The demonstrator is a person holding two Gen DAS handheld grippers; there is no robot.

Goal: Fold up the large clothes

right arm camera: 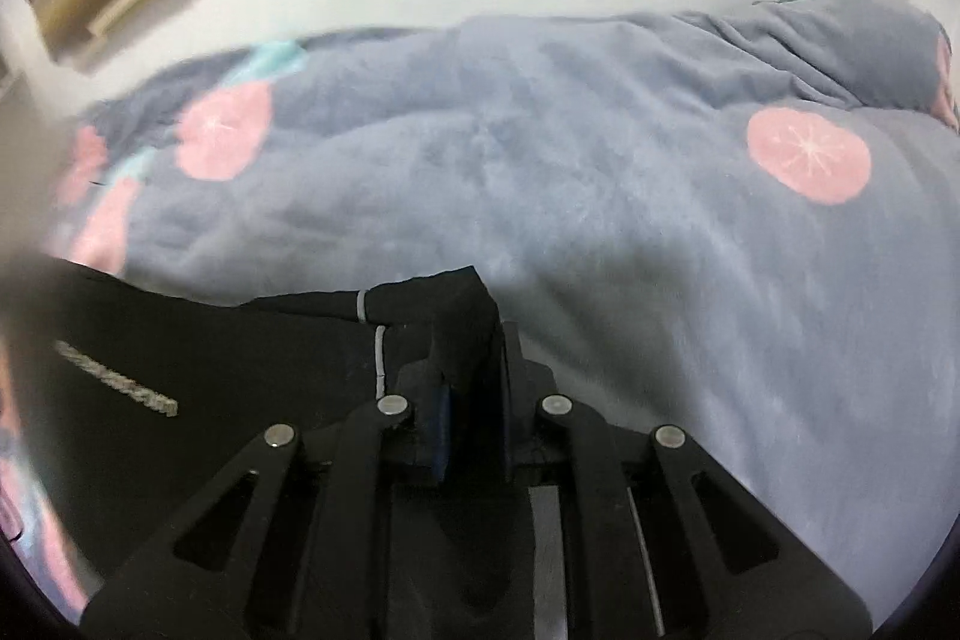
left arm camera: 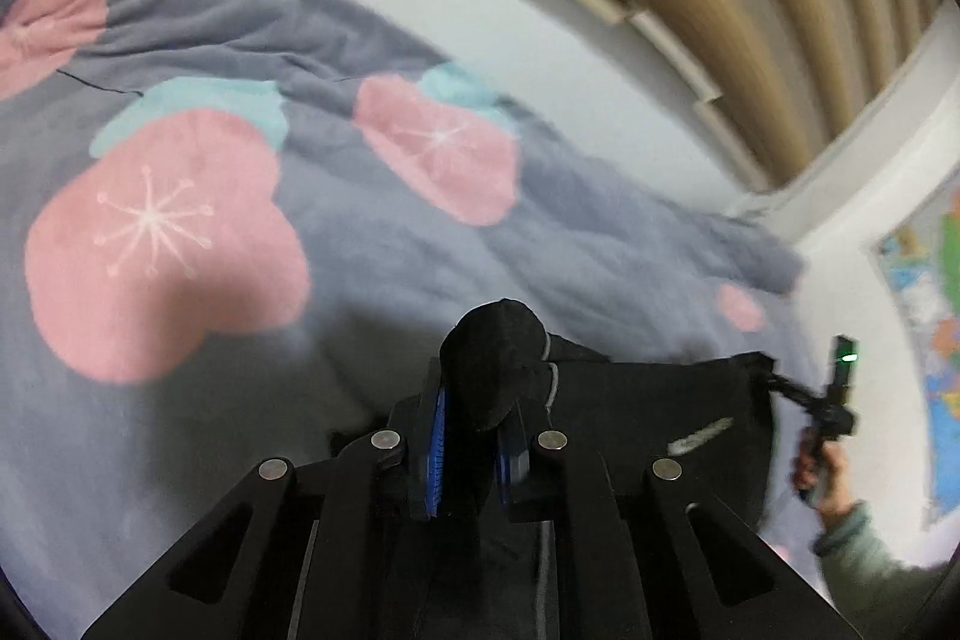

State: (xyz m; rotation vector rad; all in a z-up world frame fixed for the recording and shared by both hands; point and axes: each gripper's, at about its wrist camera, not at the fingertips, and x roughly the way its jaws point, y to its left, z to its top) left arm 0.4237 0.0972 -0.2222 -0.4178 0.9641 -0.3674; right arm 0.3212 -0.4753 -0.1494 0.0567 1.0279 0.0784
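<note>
On the grey blanket point(left arm camera: 372, 244) with pink flowers, a black garment point(left arm camera: 648, 400) is stretched between both grippers. Left gripper point(left arm camera: 471, 436): jaws clamped on a bunched black fold at one end. Centre: the garment spans flat, bearing a pale strip, possibly a label. Right gripper point(right arm camera: 468, 400): jaws clamped on the opposite corner. Far right in the left wrist view, a hand point(left arm camera: 825, 484) holds that gripper. Image edges are blurred.

Both the left gripper point(left arm camera: 471, 436) and the right gripper point(right arm camera: 471, 400) point downward, fingers clamped tight on cloth.
</note>
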